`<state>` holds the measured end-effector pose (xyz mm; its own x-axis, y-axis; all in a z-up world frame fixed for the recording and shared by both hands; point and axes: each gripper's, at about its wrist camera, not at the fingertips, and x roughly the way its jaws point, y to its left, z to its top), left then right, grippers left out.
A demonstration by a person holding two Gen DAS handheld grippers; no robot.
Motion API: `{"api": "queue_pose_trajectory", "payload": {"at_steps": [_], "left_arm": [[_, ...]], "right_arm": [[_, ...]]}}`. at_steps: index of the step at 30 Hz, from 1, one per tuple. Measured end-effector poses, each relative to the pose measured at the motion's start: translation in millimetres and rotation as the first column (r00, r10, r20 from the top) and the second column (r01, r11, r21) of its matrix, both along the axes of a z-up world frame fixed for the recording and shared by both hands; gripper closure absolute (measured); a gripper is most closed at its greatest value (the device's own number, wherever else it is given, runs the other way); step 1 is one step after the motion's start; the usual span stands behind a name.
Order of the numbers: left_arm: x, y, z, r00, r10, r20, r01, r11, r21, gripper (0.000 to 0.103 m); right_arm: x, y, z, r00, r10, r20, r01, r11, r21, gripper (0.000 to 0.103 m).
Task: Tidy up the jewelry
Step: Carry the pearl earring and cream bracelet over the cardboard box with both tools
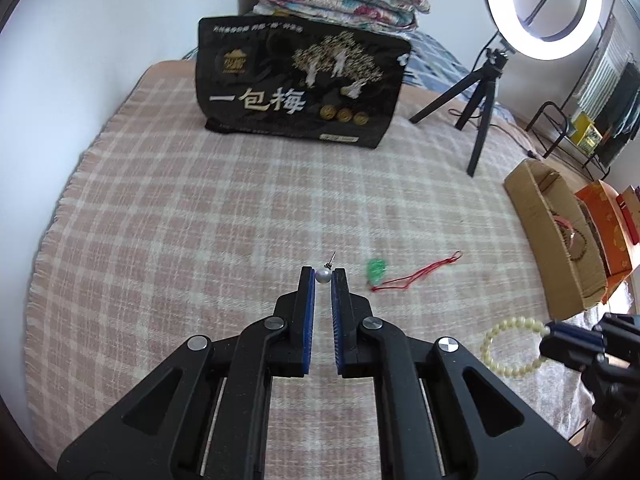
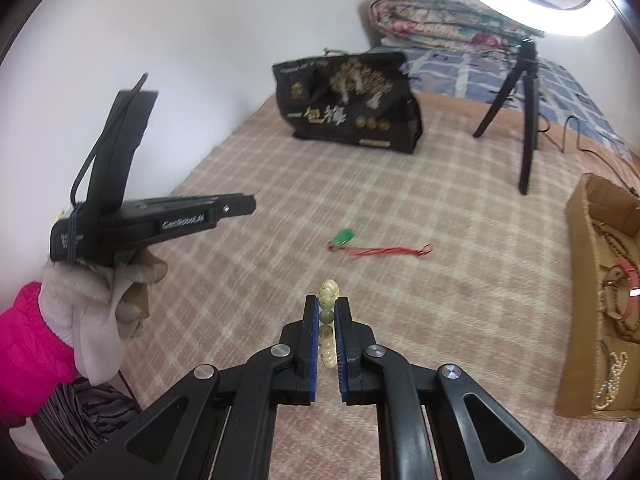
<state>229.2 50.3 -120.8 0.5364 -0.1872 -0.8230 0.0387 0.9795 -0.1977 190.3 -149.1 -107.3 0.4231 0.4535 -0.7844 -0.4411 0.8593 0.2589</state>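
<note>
Pointing its pin up-forward, pearl earring [image 1: 323, 275] sits pinched in left gripper [image 1: 323, 277].

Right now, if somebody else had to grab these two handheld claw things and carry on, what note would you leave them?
Left gripper: jaws shut on the pearl earring, held above the bed blanket.
Right gripper: jaws shut on the cream bead bracelet, also lifted.
Cardboard box at the right already holds several bead strands and bracelets.
Still loose on the blanket: green pendant on its red cord.
Left to do, probably: drop the earring and bracelet in the box, then collect the pendant.
</note>
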Motion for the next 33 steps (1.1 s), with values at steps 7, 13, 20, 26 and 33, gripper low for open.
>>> {"api": "queue_pose_trajectory", "payload": {"at_steps": [7, 13, 20, 26, 33], "left_arm": [[-2.1, -30.1, 16.3, 0.997, -0.062, 0.041, 0.062, 0.998, -0.017, 0.097], [-4.2, -57.8, 24.3, 0.991, -0.112, 0.066, 0.114, 0.993, -0.019, 0.097], [-1.4, -94.8, 30.8, 0.982, -0.167, 0.083, 0.169, 0.985, -0.022, 0.097], [3.1, -125.8, 38.1, 0.972, -0.211, 0.1, 0.215, 0.976, -0.037, 0.097], [8.5, -158.9, 42.0, 0.96, -0.26, 0.109, 0.265, 0.963, -0.04, 0.097]], "right_arm": [[1.2, -38.7, 20.5, 0.995, -0.087, 0.045, 0.086, 0.996, 0.021, 0.098], [2.4, -77.8, 39.8, 0.982, -0.169, 0.083, 0.167, 0.985, 0.034, 0.098], [2.0, -129.3, 52.0, 0.956, -0.275, 0.105, 0.271, 0.961, 0.045, 0.098], [-4.0, -169.1, 56.6, 0.932, -0.346, 0.11, 0.343, 0.938, 0.049, 0.098], [-9.6, -205.9, 58.6, 0.908, -0.404, 0.111, 0.401, 0.915, 0.045, 0.098]]}}
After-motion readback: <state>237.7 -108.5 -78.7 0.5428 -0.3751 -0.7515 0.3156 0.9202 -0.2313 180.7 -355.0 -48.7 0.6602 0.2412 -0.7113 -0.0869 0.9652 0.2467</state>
